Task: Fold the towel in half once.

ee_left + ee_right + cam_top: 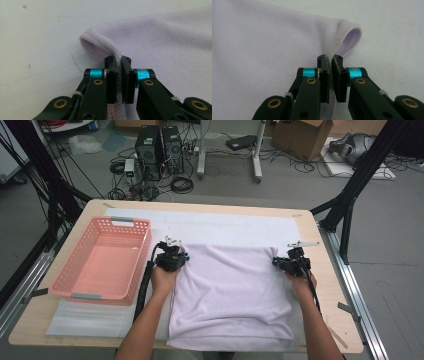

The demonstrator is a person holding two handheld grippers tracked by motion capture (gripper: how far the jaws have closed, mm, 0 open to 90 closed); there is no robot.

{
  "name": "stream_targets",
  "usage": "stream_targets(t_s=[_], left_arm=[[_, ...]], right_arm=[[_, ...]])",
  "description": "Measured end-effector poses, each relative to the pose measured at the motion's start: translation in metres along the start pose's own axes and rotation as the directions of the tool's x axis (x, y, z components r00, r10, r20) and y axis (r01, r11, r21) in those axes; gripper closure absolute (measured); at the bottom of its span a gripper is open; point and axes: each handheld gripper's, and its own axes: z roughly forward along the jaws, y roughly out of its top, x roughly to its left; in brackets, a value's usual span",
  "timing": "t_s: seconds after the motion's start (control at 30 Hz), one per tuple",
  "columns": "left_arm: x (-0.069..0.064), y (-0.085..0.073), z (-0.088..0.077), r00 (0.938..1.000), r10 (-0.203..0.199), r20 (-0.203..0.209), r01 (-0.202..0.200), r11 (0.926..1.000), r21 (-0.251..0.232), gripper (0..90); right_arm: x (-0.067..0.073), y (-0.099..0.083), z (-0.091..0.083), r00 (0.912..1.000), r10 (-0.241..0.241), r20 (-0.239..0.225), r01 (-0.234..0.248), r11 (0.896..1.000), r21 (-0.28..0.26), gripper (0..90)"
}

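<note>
Mid-desk, toward the near edge: lilac towel (230, 295) lying flat on a white mat (225, 227). Left gripper (119, 75) fingers pinched on its far-left corner hem; right gripper (331, 75) fingers pinched on the far-right corner. Pink basket (102, 260) just beside, near the desk's left edge.

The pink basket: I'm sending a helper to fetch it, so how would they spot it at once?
Start at the wooden table, covered by a white mat. On its left side, beside the pale lilac towel, sits the pink basket. It is the sole rigid, perforated, rectangular container there, with grey handles at both ends, and nothing lies inside it.
</note>
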Motion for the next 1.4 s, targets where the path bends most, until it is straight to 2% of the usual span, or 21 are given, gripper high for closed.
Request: stream_targets(t_s=[0.13, 0.27, 0.33, 0.37, 0.4, 0.5, 0.57, 0.6, 0.63, 0.7, 0.8, 0.87, 0.93, 1.0, 1.07, 1.33, 1.37, 1.4], left_arm=[[0.004, 0.003, -0.003, 0.9992, -0.038, -0.015, 0.037, 0.9986, -0.037, 85.2], [0.005, 0.01, -0.005, 0.999, -0.042, -0.012, 0.042, 0.9974, -0.059, 85.4], [0.006, 0.014, -0.007, 0.9977, -0.067, -0.005, 0.066, 0.992, -0.107, 85.4], [0.007, 0.016, -0.007, 0.9973, -0.073, -0.004, 0.072, 0.9928, -0.096, 85.4], [0.008, 0.019, -0.005, 0.9981, -0.061, -0.01, 0.06, 0.9939, -0.092, 85.4], [0.011, 0.027, -0.002, 0.998, -0.063, -0.008, 0.062, 0.9915, -0.114, 85.3], [0.014, 0.028, 0.0, 0.997, -0.077, -0.007, 0.075, 0.9854, -0.153, 85.3], [0.016, 0.028, 0.003, 0.9958, -0.091, -0.002, 0.09, 0.9843, -0.152, 85.3], [0.019, 0.029, 0.006, 0.996, -0.089, -0.003, 0.088, 0.9864, -0.139, 85.3], [0.022, 0.033, 0.011, 0.9958, -0.092, -0.005, 0.09, 0.9861, -0.139, 85.3], [0.026, 0.047, 0.016, 0.9959, -0.087, -0.021, 0.085, 0.9902, -0.111, 85.2], [0.029, 0.055, 0.019, 0.9961, -0.086, -0.022, 0.083, 0.9888, -0.124, 85.2], [0.033, 0.064, 0.024, 0.9963, -0.084, -0.021, 0.081, 0.9918, -0.098, 85.1], [0.033, 0.067, 0.026, 0.9958, -0.088, -0.024, 0.084, 0.9896, -0.117, 85.0], [0.034, 0.068, 0.031, 0.997, -0.069, -0.033, 0.065, 0.9922, -0.106, 85.0], [0.046, 0.06, 0.042, 0.9946, -0.102, -0.021, 0.099, 0.9897, -0.103, 84.0], [0.046, 0.058, 0.043, 0.9934, -0.114, -0.005, 0.113, 0.9891, -0.094, 81.6], [0.047, 0.058, 0.043, 0.9923, -0.124, 0.004, 0.123, 0.9884, -0.089, 74.2]], right_arm=[[-0.002, 0.0, -0.003, 1.0, 0.002, 0.01, -0.001, 1.0, -0.027, 86.0], [-0.003, 0.003, -0.007, 0.9998, -0.002, 0.018, 0.004, 0.997, -0.076, 86.2], [-0.004, 0.004, -0.009, 0.9997, -0.006, 0.022, 0.008, 0.994, -0.106, 86.2], [-0.005, 0.005, -0.009, 0.9995, -0.008, 0.029, 0.012, 0.992, -0.124, 86.3], [-0.005, 0.006, -0.01, 0.9995, -0.004, 0.031, 0.008, 0.991, -0.133, 86.2], [-0.007, 0.012, -0.009, 0.9991, -0.015, 0.039, 0.021, 0.987, -0.158, 86.2], [-0.008, 0.018, -0.008, 0.9988, -0.02, 0.044, 0.027, 0.984, -0.173, 86.2], [-0.009, 0.02, -0.007, 0.9986, -0.02, 0.049, 0.028, 0.984, -0.178, 86.2], [-0.01, 0.023, -0.005, 0.9986, -0.017, 0.051, 0.026, 0.983, -0.182, 86.2], [-0.011, 0.028, 0.0, 0.9986, -0.012, 0.051, 0.022, 0.982, -0.185, 86.2], [-0.012, 0.037, 0.007, 0.9966, -0.034, 0.075, 0.047, 0.981, -0.187, 86.2], [-0.014, 0.042, 0.011, 0.9967, -0.013, 0.08, 0.028, 0.98, -0.196, 86.1], [-0.016, 0.046, 0.013, 0.9966, 0.001, 0.083, 0.016, 0.979, -0.205, 86.1], [-0.018, 0.051, 0.016, 0.9957, -0.01, 0.092, 0.028, 0.981, -0.192, 86.0], [-0.02, 0.056, 0.02, 0.9948, -0.02, 0.1, 0.037, 0.984, -0.175, 86.1], [-0.023, 0.067, 0.041, 0.9941, -0.02, 0.106, 0.036, 0.988, -0.152, 86.0], [-0.024, 0.067, 0.043, 0.9946, -0.019, 0.102, 0.034, 0.989, -0.145, 85.7], [-0.024, 0.066, 0.046, 0.9945, -0.015, 0.103, 0.03, 0.989, -0.142, 84.1]])
